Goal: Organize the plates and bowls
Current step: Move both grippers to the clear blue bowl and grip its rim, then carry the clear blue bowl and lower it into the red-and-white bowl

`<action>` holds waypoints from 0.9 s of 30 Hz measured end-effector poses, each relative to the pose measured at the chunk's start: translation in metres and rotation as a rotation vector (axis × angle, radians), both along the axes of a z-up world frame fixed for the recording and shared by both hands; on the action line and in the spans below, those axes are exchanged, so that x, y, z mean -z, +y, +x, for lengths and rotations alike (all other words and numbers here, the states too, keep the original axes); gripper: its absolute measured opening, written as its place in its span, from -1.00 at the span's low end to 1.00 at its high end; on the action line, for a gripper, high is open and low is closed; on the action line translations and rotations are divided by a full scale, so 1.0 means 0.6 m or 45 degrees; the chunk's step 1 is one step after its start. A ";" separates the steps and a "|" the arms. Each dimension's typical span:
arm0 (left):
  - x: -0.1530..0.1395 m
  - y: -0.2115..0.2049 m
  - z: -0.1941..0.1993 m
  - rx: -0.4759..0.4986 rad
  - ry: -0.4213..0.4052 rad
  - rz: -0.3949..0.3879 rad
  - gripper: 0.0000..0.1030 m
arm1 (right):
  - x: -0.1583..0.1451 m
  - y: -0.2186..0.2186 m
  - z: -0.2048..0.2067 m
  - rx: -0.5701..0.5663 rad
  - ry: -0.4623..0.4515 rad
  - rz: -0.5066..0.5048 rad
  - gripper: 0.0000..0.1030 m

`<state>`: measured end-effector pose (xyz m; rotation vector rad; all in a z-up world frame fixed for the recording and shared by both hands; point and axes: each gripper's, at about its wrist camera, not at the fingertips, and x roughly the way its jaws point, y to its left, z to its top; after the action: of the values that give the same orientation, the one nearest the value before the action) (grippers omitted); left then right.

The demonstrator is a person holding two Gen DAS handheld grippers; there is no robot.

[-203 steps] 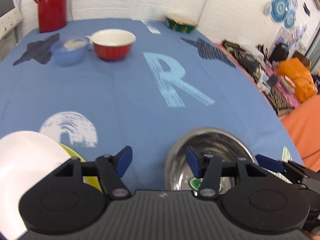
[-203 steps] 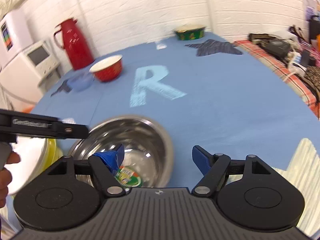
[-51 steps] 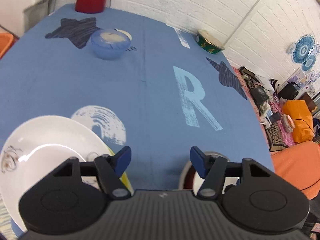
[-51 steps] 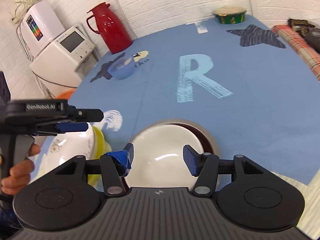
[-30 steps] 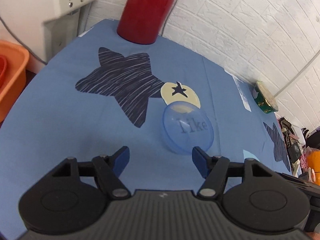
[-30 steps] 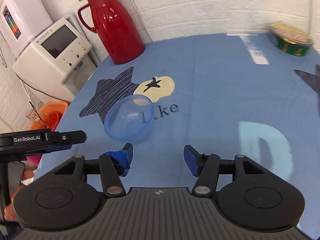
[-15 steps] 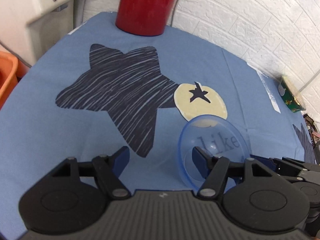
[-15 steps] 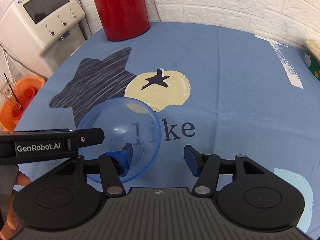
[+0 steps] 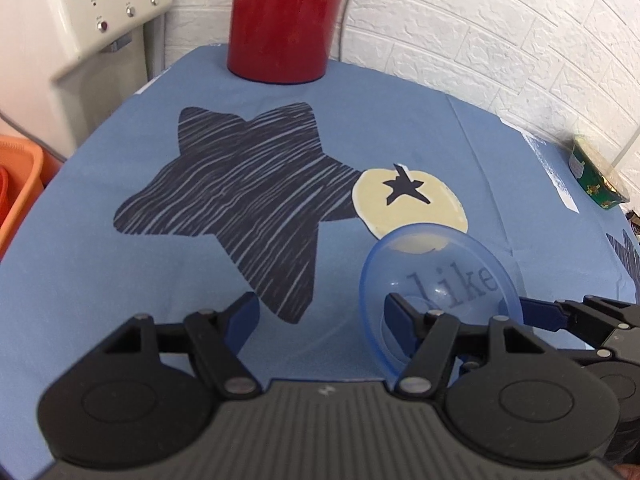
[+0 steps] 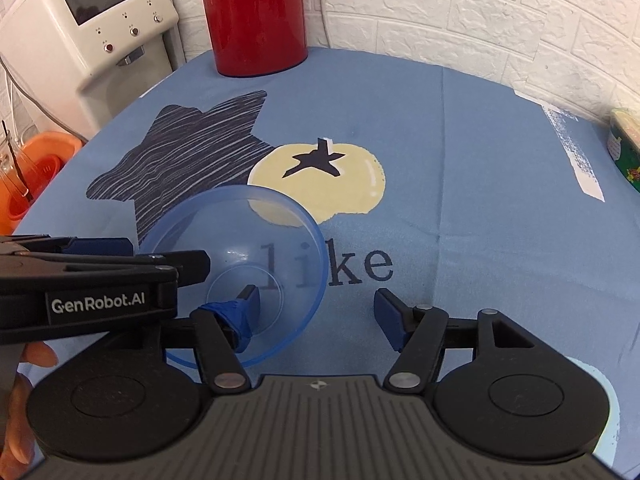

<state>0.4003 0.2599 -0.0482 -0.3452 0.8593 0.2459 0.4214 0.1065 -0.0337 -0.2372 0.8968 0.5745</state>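
Left gripper [image 9: 322,316] stands released in its own view, blue-padded jaws spread wide over the blue printed cloth surface [image 9: 120,280]. Its right finger sits behind the wall of the translucent blue plastic bowl [image 9: 438,284], seen through it; whether pad and wall touch, I cannot tell. That bowl is round, thin-walled and smooth, holds nothing, and is tipped with its open mouth toward the camera, so the printed word "like" reads through its base. Ahead of the jaws stands the glossy red cylindrical flask [image 9: 282,20]; far ahead to the right sits a green patterned bowl [image 9: 596,184], contents unclear. The right gripper [image 9: 560,314] reaches in from the right, just beside the bowl's rim.

From the right wrist, the right gripper [image 10: 316,312] is also released, jaws wide apart. Its left, tape-wrapped finger lies inside the blue bowl [image 10: 240,248], near the base ring, while the bowl's rim passes between the jaws. Again the bowl is tilted, mouth toward the lens. The left gripper [image 10: 120,268] enters from the left at the bowl's rim, a hand [image 10: 24,396] below it.
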 end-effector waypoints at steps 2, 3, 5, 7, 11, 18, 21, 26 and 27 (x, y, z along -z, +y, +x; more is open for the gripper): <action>0.000 -0.001 0.000 -0.003 -0.003 -0.001 0.31 | 0.000 0.003 0.001 0.002 0.008 -0.008 -0.02; 0.000 -0.001 0.000 -0.009 -0.008 -0.002 0.31 | 0.000 0.005 0.001 0.005 0.009 -0.012 -0.02; 0.000 -0.001 0.000 -0.014 -0.012 -0.001 0.31 | 0.000 0.010 0.000 -0.006 -0.004 -0.016 -0.02; 0.001 -0.001 0.000 -0.017 -0.015 0.001 0.31 | 0.002 0.011 -0.002 -0.031 -0.019 -0.002 -0.03; 0.001 -0.004 -0.002 0.002 -0.014 0.019 0.31 | 0.007 0.000 -0.003 -0.078 -0.042 0.048 -0.07; 0.002 -0.022 -0.001 0.042 -0.032 0.082 -0.48 | 0.006 -0.003 -0.011 -0.155 -0.046 0.102 -0.59; -0.001 -0.025 0.003 0.072 -0.013 0.006 -0.92 | 0.006 0.011 -0.024 -0.179 -0.069 0.081 -0.60; -0.006 -0.023 -0.013 0.088 0.013 -0.045 -0.93 | 0.000 -0.009 -0.035 -0.156 -0.001 0.150 -0.60; -0.010 -0.026 -0.019 0.091 0.018 -0.052 -0.93 | -0.004 -0.014 -0.042 -0.155 0.002 0.155 -0.60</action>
<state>0.3888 0.2440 -0.0424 -0.3507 0.8898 0.1647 0.3961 0.0983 -0.0311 -0.1821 0.8496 0.7394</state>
